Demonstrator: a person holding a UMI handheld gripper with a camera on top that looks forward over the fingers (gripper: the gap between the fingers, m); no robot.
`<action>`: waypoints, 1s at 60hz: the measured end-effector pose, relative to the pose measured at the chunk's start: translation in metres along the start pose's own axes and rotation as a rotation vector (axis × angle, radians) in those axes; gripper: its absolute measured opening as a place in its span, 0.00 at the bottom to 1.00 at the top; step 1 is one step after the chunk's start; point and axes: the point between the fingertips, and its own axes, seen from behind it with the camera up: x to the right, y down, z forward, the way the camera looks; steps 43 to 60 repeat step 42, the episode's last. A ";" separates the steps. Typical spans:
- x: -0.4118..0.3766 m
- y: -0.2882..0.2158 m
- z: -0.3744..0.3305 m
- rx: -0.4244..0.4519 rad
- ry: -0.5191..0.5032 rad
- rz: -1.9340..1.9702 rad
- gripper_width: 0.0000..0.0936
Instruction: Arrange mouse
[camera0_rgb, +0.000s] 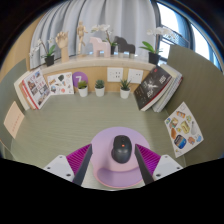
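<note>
Low over desk (110, 120). Gripper (112, 165) held apart, fingers (78, 160) spread wide with magenta pads facing inward. Dark mouse (121, 149) sits between them, a gap showing at either side, not clamped. Rests on round pink mat (110, 172), toward mat's far edge; mat also lies between the fingers, close in. Beyond fingers, bare olive desk surface. Farther ahead, against back wall: three small potted plants (99, 88) in a row, purple card (79, 76) just left of them. Leaning books (35, 90) ahead to the left, more books (157, 88) ahead to the right. Printed sheet (182, 127) flat on desk to the right of right finger, well apart from mouse. Shelf (100, 57) above back wall carries figurines (101, 43) and plants; curtain (110, 18) behind.
</note>
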 end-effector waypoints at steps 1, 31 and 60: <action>-0.002 -0.003 -0.008 0.010 0.002 0.000 0.92; -0.075 -0.025 -0.202 0.237 0.017 0.006 0.92; -0.094 -0.014 -0.223 0.255 0.011 0.007 0.92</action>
